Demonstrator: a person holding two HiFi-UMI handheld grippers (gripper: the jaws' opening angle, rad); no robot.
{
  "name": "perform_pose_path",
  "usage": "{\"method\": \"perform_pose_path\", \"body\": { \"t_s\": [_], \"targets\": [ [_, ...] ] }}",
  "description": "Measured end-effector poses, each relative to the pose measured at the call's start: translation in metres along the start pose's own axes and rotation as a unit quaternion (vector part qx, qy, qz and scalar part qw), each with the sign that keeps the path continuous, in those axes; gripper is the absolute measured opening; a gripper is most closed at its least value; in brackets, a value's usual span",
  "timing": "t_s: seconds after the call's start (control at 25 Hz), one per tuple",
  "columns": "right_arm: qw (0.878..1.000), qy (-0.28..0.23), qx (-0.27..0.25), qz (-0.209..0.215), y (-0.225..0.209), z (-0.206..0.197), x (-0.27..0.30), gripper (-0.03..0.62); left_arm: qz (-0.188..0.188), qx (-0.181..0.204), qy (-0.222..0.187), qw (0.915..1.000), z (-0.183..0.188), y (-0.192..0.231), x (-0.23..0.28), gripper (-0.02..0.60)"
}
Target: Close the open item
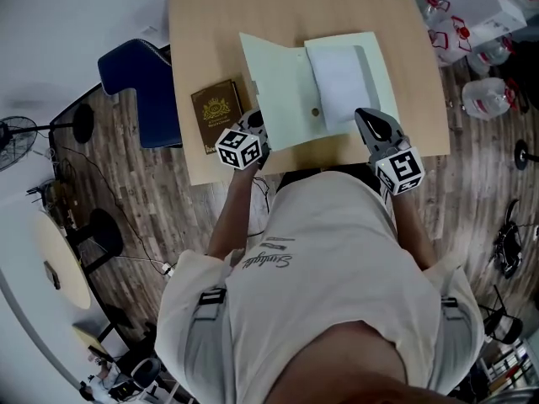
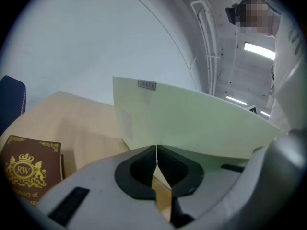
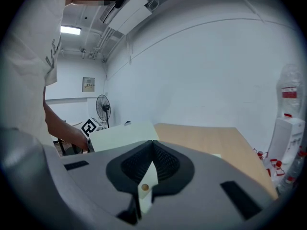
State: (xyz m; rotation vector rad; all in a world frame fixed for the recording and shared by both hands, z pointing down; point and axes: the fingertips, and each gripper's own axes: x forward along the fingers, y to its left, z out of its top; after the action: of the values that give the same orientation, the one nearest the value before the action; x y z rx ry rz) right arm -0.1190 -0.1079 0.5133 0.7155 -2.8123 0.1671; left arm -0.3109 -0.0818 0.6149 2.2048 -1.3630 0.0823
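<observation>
A pale green folder lies open near the front edge of the wooden table, with a white sheet on its right half. My left gripper is shut on the near edge of the folder's left cover, which stands tilted up in front of the left gripper. My right gripper rests at the folder's right near corner. In the right gripper view the right gripper is shut, and a pale flap with a snap button shows between its jaws.
A brown book with a gold crest lies just left of the folder, also seen as the brown book. A blue chair stands left of the table. Water bottles and boxes sit on the floor at right; a fan stands far left.
</observation>
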Motion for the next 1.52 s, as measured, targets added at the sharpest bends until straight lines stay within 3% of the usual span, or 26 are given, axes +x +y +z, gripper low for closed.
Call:
{"method": "perform_pose_path", "body": {
  "t_s": [0.28, 0.6, 1.12, 1.52],
  "targets": [
    [1.000, -0.006, 0.004, -0.012, -0.016, -0.002, -0.017, -0.005, -0.021, 0.020, 0.006, 0.9996, 0.010, -0.025, 0.037, 0.015],
    [1.000, -0.010, 0.005, -0.019, -0.047, -0.004, -0.036, -0.005, 0.001, 0.026, 0.037, 0.9990, -0.003, -0.028, 0.081, 0.015],
    [0.999, -0.005, 0.017, -0.048, -0.098, -0.028, -0.080, -0.005, -0.007, 0.050, 0.071, 0.9962, -0.007, -0.064, 0.135, 0.015],
    [0.999, -0.009, 0.025, -0.040, -0.123, -0.043, -0.090, -0.005, 0.009, 0.061, 0.089, 0.9941, -0.014, -0.074, 0.153, 0.015]
  ]
}}
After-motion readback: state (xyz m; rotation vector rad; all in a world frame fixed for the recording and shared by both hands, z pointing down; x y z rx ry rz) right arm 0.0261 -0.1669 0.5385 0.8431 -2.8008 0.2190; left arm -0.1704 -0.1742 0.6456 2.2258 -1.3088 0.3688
